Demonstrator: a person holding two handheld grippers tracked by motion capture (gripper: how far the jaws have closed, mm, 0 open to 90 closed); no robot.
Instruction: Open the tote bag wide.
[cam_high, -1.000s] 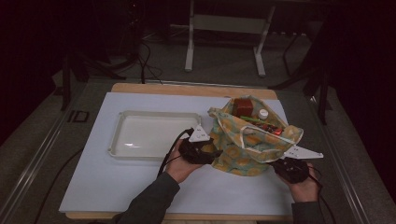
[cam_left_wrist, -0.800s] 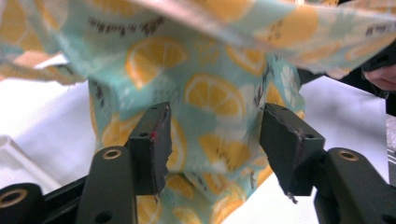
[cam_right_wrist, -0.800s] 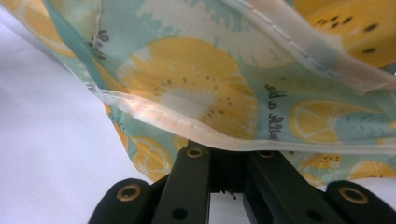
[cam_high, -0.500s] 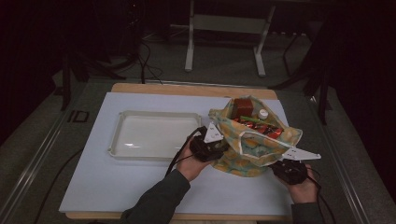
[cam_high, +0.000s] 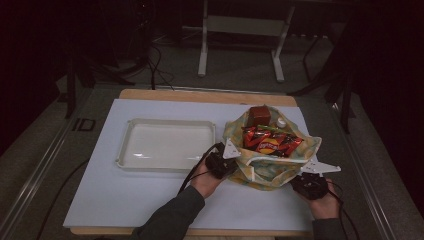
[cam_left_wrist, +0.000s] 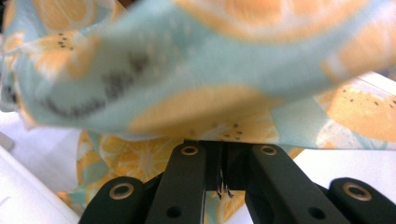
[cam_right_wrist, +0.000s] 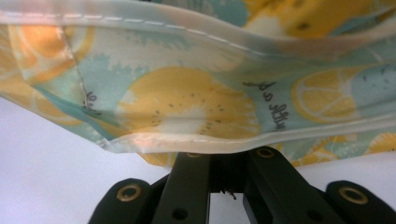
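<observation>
So my left hand-held gripper (cam_high: 226, 159) slid in from beside the tray (cam_high: 167, 144) to the near-left rim of the lemon-print bag (cam_high: 270, 167) and its jaws have just been closing, now clenched on the fabric. Right hand-held gripper (cam_high: 309, 176) is clamped on the rim opposite. The bag sits between them on the bench (cam_high: 125, 200), snacks (cam_high: 270, 141) showing, probably ready to spread open.
</observation>
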